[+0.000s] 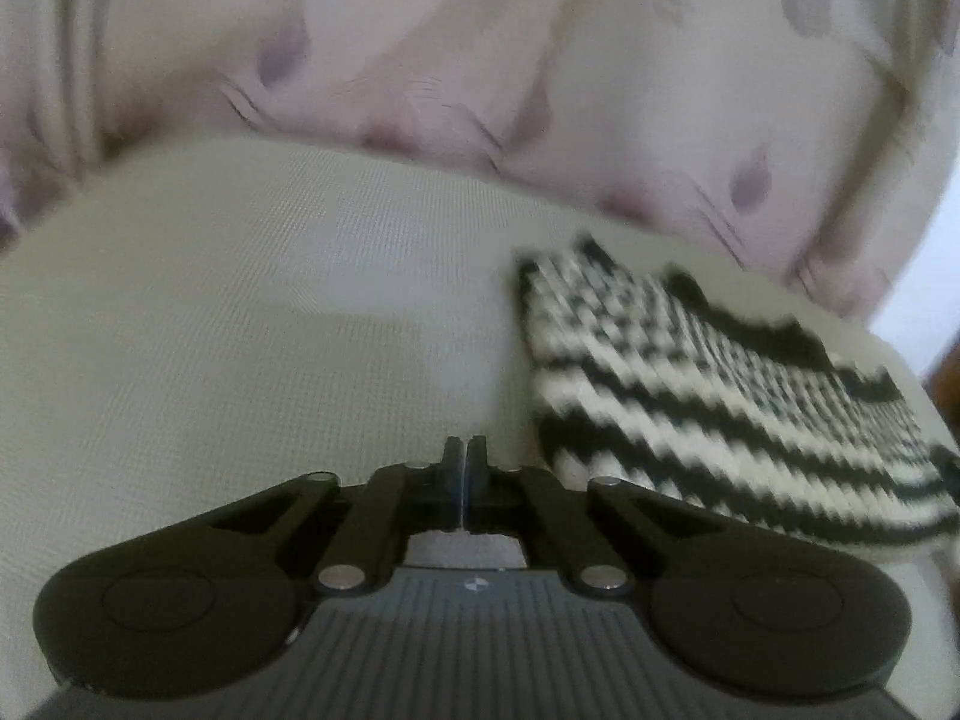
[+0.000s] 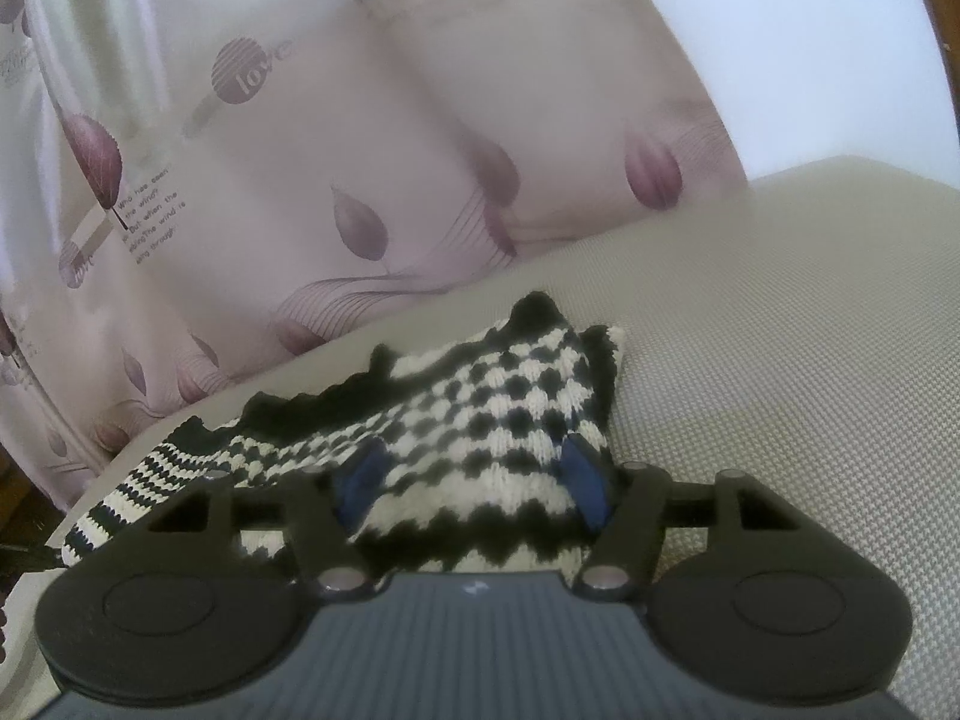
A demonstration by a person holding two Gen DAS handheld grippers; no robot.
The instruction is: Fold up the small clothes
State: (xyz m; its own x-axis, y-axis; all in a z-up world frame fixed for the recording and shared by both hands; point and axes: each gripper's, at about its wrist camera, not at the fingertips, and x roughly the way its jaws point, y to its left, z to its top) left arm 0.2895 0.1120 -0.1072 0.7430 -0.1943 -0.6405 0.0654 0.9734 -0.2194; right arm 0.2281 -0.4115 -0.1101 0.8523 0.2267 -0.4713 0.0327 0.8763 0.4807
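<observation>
The little knitted top point(image 2: 480, 420) lies low in the middle of the right view between the wide-apart right gripper point(image 2: 474, 474), so it may bunch up or slip, while the left gripper point(image 1: 465, 468) is pinched closed on nothing

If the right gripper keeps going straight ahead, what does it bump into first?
Most likely the black-and-white knitted garment. The right gripper is open with the knit lying right between its fingers; whether they touch it yet is hard to tell.
</observation>
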